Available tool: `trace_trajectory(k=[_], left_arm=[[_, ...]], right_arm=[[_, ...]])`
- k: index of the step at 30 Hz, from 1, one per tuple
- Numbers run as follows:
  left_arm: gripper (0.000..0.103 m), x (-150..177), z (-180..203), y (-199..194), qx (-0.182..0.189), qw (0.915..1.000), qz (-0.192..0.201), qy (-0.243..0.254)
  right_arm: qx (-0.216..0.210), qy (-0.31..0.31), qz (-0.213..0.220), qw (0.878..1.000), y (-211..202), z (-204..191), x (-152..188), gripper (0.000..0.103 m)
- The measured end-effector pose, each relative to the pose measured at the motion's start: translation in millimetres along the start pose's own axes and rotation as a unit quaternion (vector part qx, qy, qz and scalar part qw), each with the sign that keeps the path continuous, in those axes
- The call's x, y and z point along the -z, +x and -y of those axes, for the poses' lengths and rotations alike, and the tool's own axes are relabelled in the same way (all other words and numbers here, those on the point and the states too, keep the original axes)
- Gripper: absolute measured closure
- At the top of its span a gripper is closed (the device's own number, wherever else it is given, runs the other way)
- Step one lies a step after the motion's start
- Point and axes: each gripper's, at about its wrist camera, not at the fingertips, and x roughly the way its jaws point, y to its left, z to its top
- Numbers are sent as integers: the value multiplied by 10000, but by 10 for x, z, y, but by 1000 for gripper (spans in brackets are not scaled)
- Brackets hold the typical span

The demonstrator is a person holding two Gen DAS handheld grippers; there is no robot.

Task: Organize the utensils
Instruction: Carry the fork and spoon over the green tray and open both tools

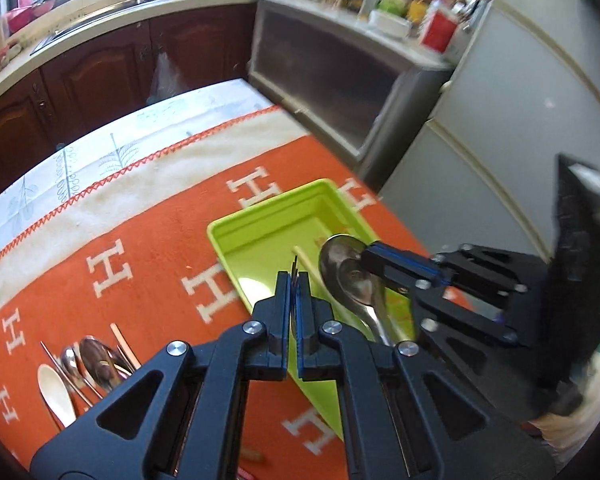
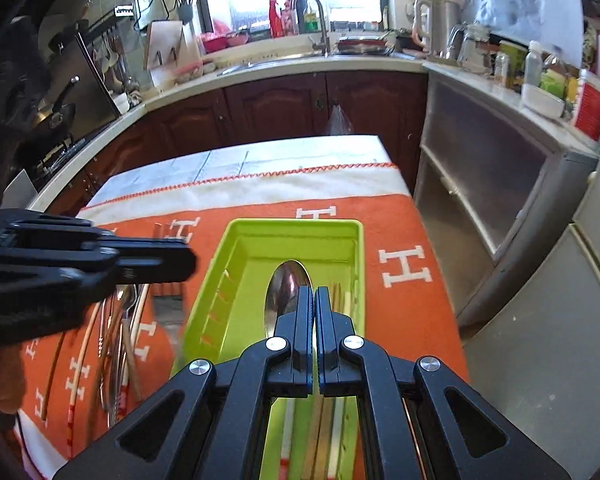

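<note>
The right gripper [image 2: 313, 294] is closed on the neck of a large metal spoon [image 2: 287, 294], which hangs bowl-forward over the green plastic tray [image 2: 298, 225]; the pads meet on a thin, smooth shaft, so the main risk is that the spoon pivots or slips in the grip and drops at an angle, landing across the chopsticks [image 2: 334, 300] already lying along the tray's right side instead of beside them. A release made too high could also bounce the spoon against the tray wall and shift the light tray on the orange blanket [image 2: 404, 240]. The left gripper [image 1: 294, 280] has its jaws nearly together on a thin dark blade-like item that appears to be a fork [image 2: 167, 304] seen edge-on; with so narrow a hold, rotation under its own weight is probable. Both tools work close together near the tray's left rim, so a collision between them is possible if either swings inward. Pose: the right gripper points forward and downward along the tray's long axis, centred above it; the left gripper sits to the left of the tray, roughly level, reaching across toward it. The remaining pile of utensils [image 1: 82, 372] lies on the blanket left of the tray.
</note>
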Motion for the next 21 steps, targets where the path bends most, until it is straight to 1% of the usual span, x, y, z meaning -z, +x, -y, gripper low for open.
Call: trace_trajectory(k=[3, 5, 6, 7, 8, 10, 12, 13, 16, 19, 21], left_arm=[[103, -70, -47, 158, -157, 9997, -138, -101], [102, -105, -67, 182, -187, 9997, -84, -164], [101, -117, -84, 186, -201, 9995, -68, -220], [101, -124, -99, 183, -194, 9995, -63, -260], [98, -131, -114, 170, -198, 9994, -49, -292], [90, -122, -137, 103, -237, 9991, 0, -352], [68, -69, -174, -5, -172, 9985, 92, -510], [64, -30, -188, -89, -166, 9980, 149, -590], [62, 89, -168, -286, -155, 9970, 251, -712], [62, 286, -136, -462, -255, 9964, 254, -771], [62, 433, -120, -576, -318, 9957, 246, -834]], right_arm=[[-40, -28, -139, 9999, 234, -22, -137, 102], [-77, 30, -331, 9994, 459, -73, -299, 101], [-136, 98, -492, 9986, 543, -50, -330, 100], [-152, 157, -563, 9982, 634, -112, -373, 99], [-175, 210, -587, 9979, 680, -99, -392, 97], [-216, 271, -611, 9975, 739, -113, -437, 96], [-299, 333, -625, 9970, 733, -145, -454, 96], [-313, 340, -606, 9971, 706, -162, -454, 96], [-397, 324, -609, 9968, 551, -232, -412, 95], [-466, 326, -671, 9961, 378, -311, -327, 95], [-471, 323, -670, 9961, 260, -384, -266, 89]])
